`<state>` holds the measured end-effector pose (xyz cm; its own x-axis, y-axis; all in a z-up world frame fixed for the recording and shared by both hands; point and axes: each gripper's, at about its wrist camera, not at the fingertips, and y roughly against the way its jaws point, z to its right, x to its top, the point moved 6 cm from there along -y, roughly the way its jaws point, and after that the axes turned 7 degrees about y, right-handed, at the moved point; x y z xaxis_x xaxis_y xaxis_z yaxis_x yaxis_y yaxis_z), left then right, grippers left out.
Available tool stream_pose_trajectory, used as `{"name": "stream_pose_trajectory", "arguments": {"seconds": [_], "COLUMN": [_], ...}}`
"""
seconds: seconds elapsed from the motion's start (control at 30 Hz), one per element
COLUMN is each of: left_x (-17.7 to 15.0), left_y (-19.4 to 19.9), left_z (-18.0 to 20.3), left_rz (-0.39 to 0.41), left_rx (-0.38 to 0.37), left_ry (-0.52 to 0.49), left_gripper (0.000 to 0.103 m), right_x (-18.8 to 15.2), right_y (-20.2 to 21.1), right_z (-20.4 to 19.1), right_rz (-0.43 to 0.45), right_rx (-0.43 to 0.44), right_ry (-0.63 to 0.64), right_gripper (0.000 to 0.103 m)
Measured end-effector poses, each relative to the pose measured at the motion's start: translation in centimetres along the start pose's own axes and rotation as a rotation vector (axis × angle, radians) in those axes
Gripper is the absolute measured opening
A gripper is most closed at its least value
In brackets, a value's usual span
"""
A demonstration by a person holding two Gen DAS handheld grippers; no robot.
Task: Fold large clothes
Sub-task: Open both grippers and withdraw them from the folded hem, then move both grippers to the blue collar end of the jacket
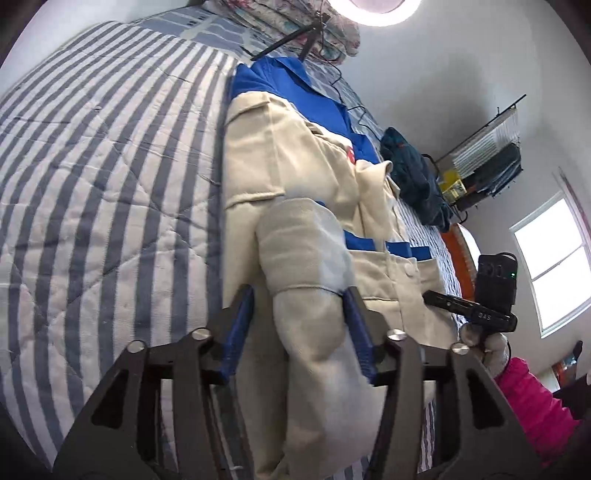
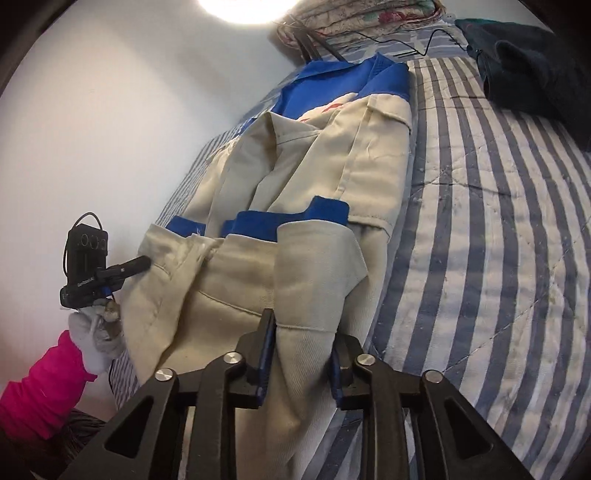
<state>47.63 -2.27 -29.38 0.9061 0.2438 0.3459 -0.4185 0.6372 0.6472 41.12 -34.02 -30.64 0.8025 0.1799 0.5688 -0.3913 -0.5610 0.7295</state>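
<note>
A large beige and blue jacket [image 1: 295, 155] lies lengthwise on the striped quilt, partly folded, collar at the far end. It also shows in the right wrist view [image 2: 321, 155]. My left gripper [image 1: 301, 291] is shut on a bunched beige fold of the jacket's near hem. My right gripper [image 2: 304, 328] is shut on another beige fold of the same hem. Each view shows the other gripper: the right gripper at the jacket's right edge in the left wrist view [image 1: 443, 299], the left gripper at its left edge in the right wrist view [image 2: 144, 264].
The blue-and-white striped quilt [image 1: 110, 166] covers the bed [image 2: 498, 221]. A dark teal garment [image 1: 413, 173] lies in a heap beside the jacket [image 2: 535, 66]. Floral pillows [image 1: 295, 26] and black cables lie at the head. A wire shelf [image 1: 491, 155] and a window [image 1: 554, 258] are on the wall.
</note>
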Motion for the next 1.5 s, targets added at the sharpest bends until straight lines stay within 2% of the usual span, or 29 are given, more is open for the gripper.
{"name": "stream_pose_trajectory", "arguments": {"seconds": [0.07, 0.2, 0.3, 0.33, 0.47, 0.6, 0.67, 0.73, 0.8, 0.87, 0.93, 1.0, 1.07, 1.17, 1.3, 1.43, 1.5], "left_x": [0.6, 1.4, 0.4, -0.1, -0.9, -0.6, -0.3, -0.1, -0.2, -0.5, -0.6, -0.4, -0.3, -0.1, 0.2, 0.7, 0.8], "left_y": [1.2, 5.0, 6.7, 6.8, 5.6, 2.5, 0.3, -1.5, -3.3, -4.2, -4.2, -3.8, -3.0, -0.5, 4.3, 9.1, 11.1], "left_z": [-0.4, -0.2, 1.4, 2.3, 5.0, 6.7, 6.4, 4.7, 2.3, 0.8, 0.4, 0.3, 0.6, 2.5, 6.3, 9.9, 11.5], "left_rz": [0.022, 0.099, 0.114, 0.113, 0.127, 0.126, 0.108, 0.071, 0.006, 0.006, 0.025, 0.016, 0.008, 0.045, 0.140, 0.209, 0.225], "left_rx": [0.023, 0.081, 0.130, 0.162, 0.202, 0.248, 0.319, 0.382, 0.371, 0.355, 0.341, 0.330, 0.322, 0.316, 0.283, 0.244, 0.229], "left_ry": [0.011, -0.054, -0.166, -0.221, -0.312, -0.375, -0.420, -0.399, -0.321, -0.296, -0.297, -0.254, -0.220, -0.255, -0.318, -0.315, -0.305], "left_gripper": [0.058, 0.058, 0.058, 0.053, 0.051, 0.051, 0.051, 0.052, 0.059, 0.070, 0.072, 0.072, 0.069, 0.069, 0.069, 0.069, 0.069], "right_x": [0.2, 0.4, 0.2, 0.2, 0.5, 1.2, 1.7, 2.0, 2.1, 2.4, 2.6, 2.9, 3.2, 3.4, 3.5, 3.7, 3.9], "right_y": [1.1, 4.2, 6.6, 6.8, 5.7, 2.6, 1.1, -0.2, -1.3, -2.1, -2.6, -2.4, -1.1, 1.8, 7.0, 11.4, 13.7], "right_z": [-0.3, -1.3, -3.2, -4.1, -5.7, -5.5, -5.0, -4.0, -2.7, -1.9, -1.9, -2.1, -2.5, -3.6, -5.8, -8.2, -9.8], "right_rz": [0.003, 0.038, 0.076, 0.083, 0.099, 0.053, 0.034, 0.008, -0.008, -0.011, -0.018, -0.039, -0.014, 0.048, 0.161, 0.187, 0.199], "right_rx": [-0.049, -0.150, -0.201, -0.225, -0.294, -0.338, -0.370, -0.396, -0.379, -0.367, -0.373, -0.386, -0.387, -0.394, -0.423, -0.473, -0.478], "right_ry": [0.019, 0.052, 0.105, 0.129, 0.197, 0.224, 0.239, 0.230, 0.184, 0.162, 0.166, 0.168, 0.154, 0.157, 0.196, 0.219, 0.238], "right_gripper": [0.042, 0.043, 0.043, 0.043, 0.043, 0.038, 0.038, 0.038, 0.038, 0.038, 0.039, 0.039, 0.039, 0.040, 0.045, 0.048, 0.060]}}
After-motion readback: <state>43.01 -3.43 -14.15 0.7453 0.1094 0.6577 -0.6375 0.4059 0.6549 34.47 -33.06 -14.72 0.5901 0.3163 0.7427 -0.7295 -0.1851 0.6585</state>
